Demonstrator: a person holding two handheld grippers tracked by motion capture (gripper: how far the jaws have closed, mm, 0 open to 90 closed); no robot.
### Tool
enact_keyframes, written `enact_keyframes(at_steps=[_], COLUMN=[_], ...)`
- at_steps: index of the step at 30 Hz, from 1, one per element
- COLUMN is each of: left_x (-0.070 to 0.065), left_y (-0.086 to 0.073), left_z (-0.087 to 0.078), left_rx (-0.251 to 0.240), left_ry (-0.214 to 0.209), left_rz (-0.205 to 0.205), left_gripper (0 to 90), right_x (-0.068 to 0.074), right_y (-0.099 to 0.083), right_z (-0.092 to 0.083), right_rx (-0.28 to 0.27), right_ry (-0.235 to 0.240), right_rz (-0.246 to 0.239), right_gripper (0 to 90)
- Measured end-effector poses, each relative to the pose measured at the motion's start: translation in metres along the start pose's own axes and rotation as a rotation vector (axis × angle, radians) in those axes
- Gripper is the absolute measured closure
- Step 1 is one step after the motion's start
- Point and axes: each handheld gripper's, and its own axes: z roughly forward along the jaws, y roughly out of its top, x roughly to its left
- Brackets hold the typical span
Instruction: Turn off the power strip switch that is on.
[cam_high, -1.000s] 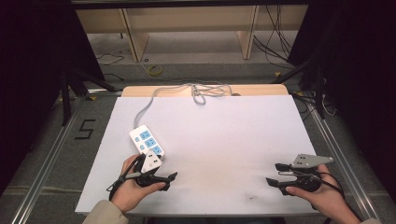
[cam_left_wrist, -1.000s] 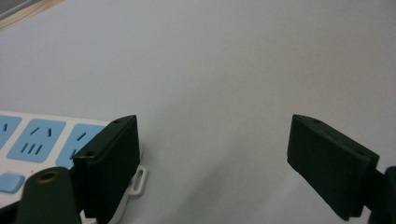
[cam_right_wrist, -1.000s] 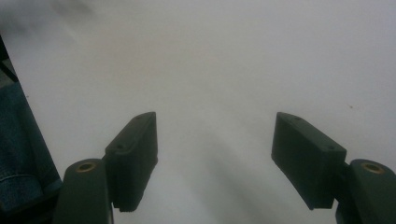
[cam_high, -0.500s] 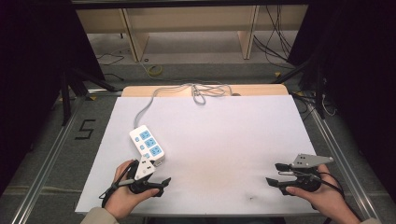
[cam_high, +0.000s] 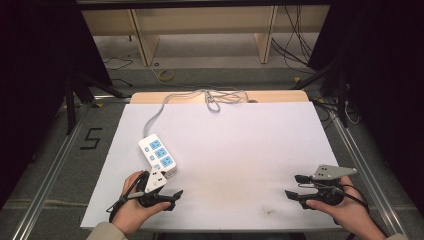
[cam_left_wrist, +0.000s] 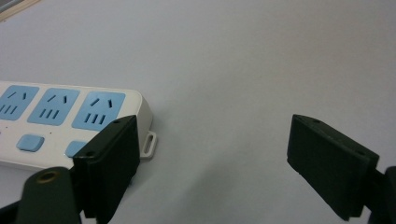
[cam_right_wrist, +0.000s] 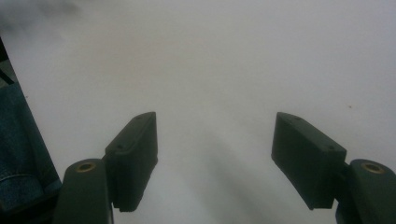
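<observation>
floor (cam_high: 50, 150): grey, marked "5" | wooden shelving (cam_high: 200, 30) behind table | black curtains (cam_high: 30, 60) both sides | dim light

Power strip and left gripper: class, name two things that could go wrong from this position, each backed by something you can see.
1. The left gripper is open beside the power strip, not around it; closing now would likely grasp nothing or nudge the strip's end.
2. The strip's cable runs to a loose tangle at the table's far edge; pulling the strip might drag or snag it.

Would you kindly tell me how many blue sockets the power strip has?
3 on the power strip, in a row along it: far socket, middle socket, near socket beside the left gripper. None seems hidden.
</observation>
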Motion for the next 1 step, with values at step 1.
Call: enact_keyframes(at_steps=[1], left_x=[-0.0003], left_y=[0.0001], left_z=[0.0002], left_rx=[0.0], left_ry=[-0.002], left_rz=[0.0], left_gripper=[16.7], right_x=[-0.0001], right_y=[0.0], right_z=[-0.0001], right_rx=[-0.001], right_ry=[-0.001], right_rz=[0.0], right_gripper=[31.8])
